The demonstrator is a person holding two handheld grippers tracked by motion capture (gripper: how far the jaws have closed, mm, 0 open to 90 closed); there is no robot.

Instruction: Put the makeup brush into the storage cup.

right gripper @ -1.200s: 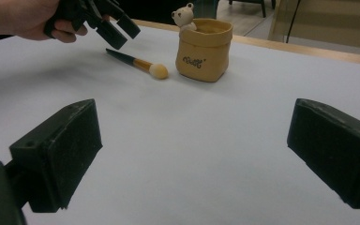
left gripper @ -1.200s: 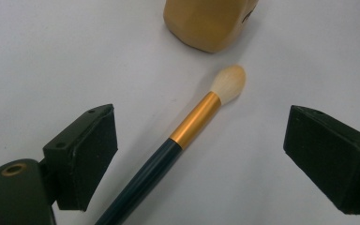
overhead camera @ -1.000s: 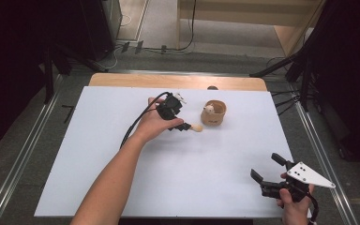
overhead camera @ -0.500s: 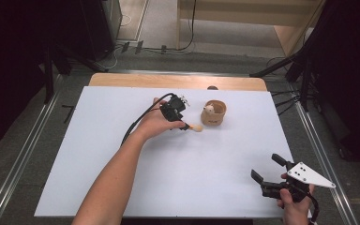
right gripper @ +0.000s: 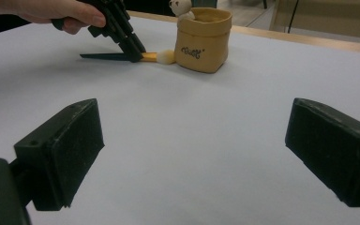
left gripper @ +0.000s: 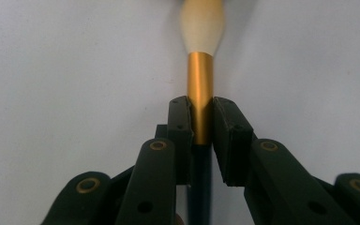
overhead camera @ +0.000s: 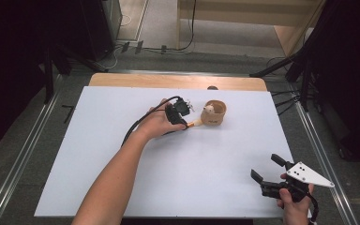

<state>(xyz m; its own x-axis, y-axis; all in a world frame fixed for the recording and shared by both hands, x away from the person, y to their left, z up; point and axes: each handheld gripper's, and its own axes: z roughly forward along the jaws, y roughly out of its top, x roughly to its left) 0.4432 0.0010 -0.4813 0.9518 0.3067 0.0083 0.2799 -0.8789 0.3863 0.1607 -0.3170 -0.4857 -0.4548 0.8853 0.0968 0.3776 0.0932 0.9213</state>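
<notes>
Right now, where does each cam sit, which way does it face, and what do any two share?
High view: above the person's side, looking forward and down on the table; both forearms enter from below.
Left gripper view: on the left gripper, looking down its jaws, shut on the brush.
Right gripper view: on the right gripper, low, facing across the table; jaws open.
Shared: high and right views both show the pouch.

obstacle: pouch (overhead camera: pixel 214 113) at table (overhead camera: pixel 98 154) far centre | rest: open white surface

My right hand-held gripper (right gripper: pixel 194 154) hangs wide open over the white worktop (right gripper: pixel 206 131). Ahead, my left hand-held gripper (right gripper: pixel 133 52) pinches a brush (right gripper: pixel 122 56) beside a tan pouch (right gripper: pixel 202 40).
</notes>
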